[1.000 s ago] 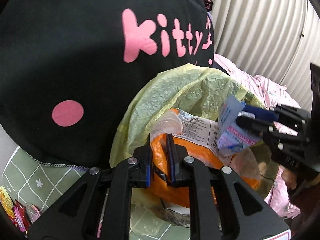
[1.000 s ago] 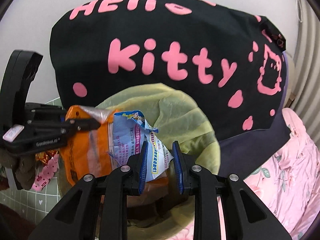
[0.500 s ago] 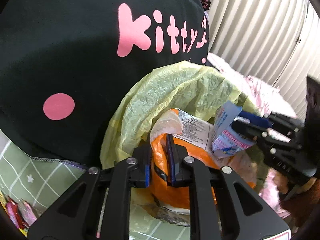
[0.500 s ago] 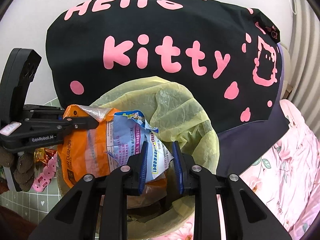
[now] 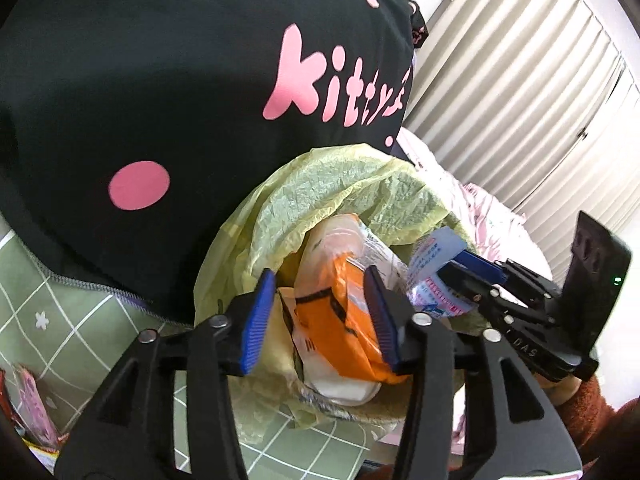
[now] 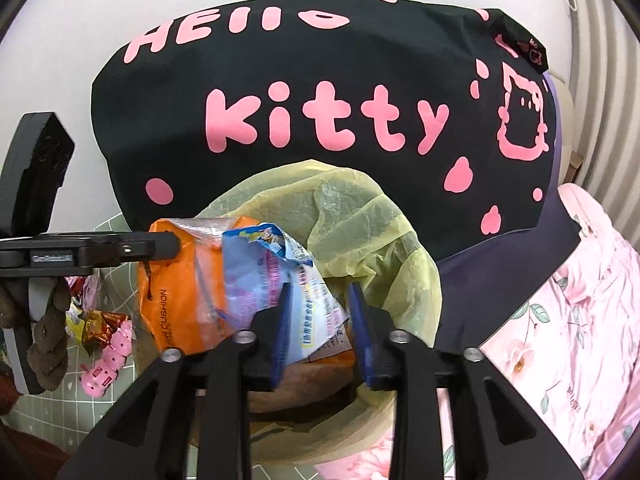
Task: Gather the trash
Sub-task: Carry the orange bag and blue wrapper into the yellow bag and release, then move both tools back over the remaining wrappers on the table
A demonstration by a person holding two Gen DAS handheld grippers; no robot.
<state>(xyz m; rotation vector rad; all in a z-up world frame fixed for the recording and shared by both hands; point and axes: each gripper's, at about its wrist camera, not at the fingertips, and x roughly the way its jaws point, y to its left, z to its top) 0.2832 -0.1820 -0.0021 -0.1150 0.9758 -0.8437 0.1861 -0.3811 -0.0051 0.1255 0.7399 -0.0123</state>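
A bin lined with a yellow-green bag (image 5: pixel 320 188) (image 6: pixel 360 216) stands before me. An orange pouch (image 5: pixel 340 320) (image 6: pixel 176 296) sits in its mouth. My left gripper (image 5: pixel 320 312) is open, its jaws spread on either side of the pouch. A blue and white wrapper (image 6: pixel 280 276) (image 5: pixel 432 260) lies against the pouch between the blue pads of my right gripper (image 6: pixel 320 328), which has opened a little; whether the pads still touch it is unclear. In the left wrist view the right gripper (image 5: pixel 472 276) reaches in from the right.
A black cushion with pink "Hello Kitty" lettering (image 6: pixel 320 120) (image 5: pixel 160 100) leans behind the bin. Green checked cloth (image 5: pixel 48 312) with snack wrappers (image 6: pixel 96 320) lies at the left. Pink floral bedding (image 6: pixel 560 320) is at the right, with white blinds (image 5: pixel 520 80) behind.
My left gripper has opened and let go of the orange pouch. My right gripper's jaws have spread wider around the blue and white wrapper. Both cameras have moved closer to the bin.
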